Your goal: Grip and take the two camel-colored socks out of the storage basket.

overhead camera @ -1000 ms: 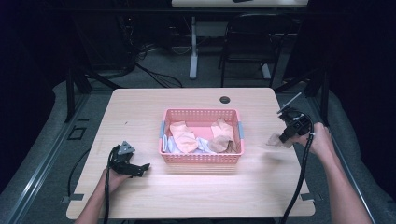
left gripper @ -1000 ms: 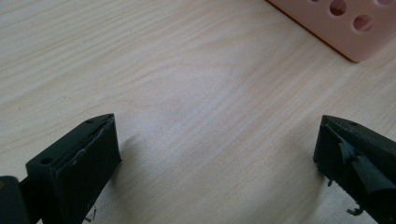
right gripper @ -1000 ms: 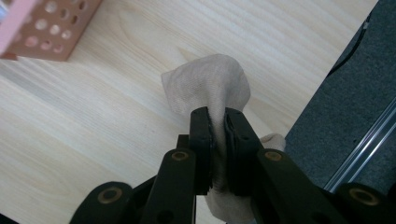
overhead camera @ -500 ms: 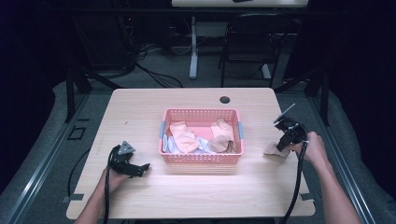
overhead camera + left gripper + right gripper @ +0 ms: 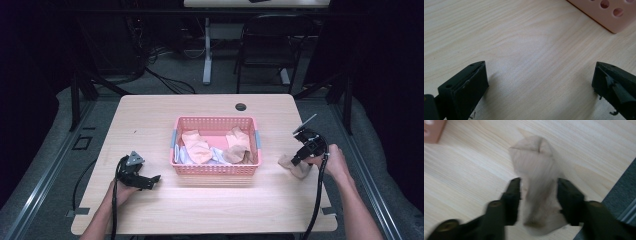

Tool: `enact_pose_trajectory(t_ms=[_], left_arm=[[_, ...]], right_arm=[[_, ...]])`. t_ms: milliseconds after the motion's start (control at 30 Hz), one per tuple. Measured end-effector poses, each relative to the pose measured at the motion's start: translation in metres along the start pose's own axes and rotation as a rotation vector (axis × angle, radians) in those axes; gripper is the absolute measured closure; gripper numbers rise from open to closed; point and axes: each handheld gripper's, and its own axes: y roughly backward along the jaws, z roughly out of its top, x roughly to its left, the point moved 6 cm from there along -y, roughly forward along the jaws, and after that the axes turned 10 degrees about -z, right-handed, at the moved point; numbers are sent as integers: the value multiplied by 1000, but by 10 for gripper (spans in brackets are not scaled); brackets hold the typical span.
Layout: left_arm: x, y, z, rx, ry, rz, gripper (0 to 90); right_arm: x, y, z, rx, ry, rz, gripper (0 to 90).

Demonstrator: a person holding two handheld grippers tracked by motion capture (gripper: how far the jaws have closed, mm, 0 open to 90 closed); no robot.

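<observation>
Beige sock [image 5: 295, 166] set down right of the pink basket [image 5: 216, 169]

Right gripper [image 5: 537, 186] just spreading, sock lying loose between its jaws on the table [image 5: 150, 125]; left gripper [image 5: 539, 77] spread wide over bare wood

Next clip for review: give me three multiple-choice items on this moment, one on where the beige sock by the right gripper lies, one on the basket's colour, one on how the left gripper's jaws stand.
1. Where does the beige sock lie?
A. inside the basket
B. on the table, right of the basket
C. on the floor

2. What colour is the basket?
A. blue
B. green
C. pink

3. How do the jaws of the left gripper stand?
A. open over bare wood
B. shut on a sock
C. shut on the basket's rim

Answers:
1 B: the high view shows it on the table at the right gripper, whose jaws have just been opening around it.
2 C: its perforated walls are pink.
3 A: the left gripper view shows both jaws wide apart with nothing between them.
</observation>
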Motion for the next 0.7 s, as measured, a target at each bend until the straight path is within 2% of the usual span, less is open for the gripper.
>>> enact_pose_trajectory(t_ms=[33, 67, 133, 167, 233, 333, 567, 700], left_arm=[[0, 0, 0, 0, 0, 0, 1], [0, 0, 0, 1, 0, 0, 1], [0, 0, 0, 0, 0, 0, 1], [0, 0, 0, -1, 0, -1, 1], [0, 0, 0, 0, 0, -2, 1], [0, 0, 0, 0, 1, -2, 1], [0, 0, 0, 0, 0, -2, 1], [0, 0, 0, 0, 0, -2, 1]], right_arm=[[1, 2, 1, -21, -15, 4, 305], [1, 5, 1, -27, -8, 10, 227], [1, 11, 1, -51, -6, 6, 115], [2, 15, 2, -67, -10, 25, 77], [2, 23, 3, -88, -1, 22, 0], [5, 35, 4, -115, 12, 35, 0], [17, 64, 11, -175, 43, 7, 0], [24, 78, 17, -183, 80, -1, 0]])
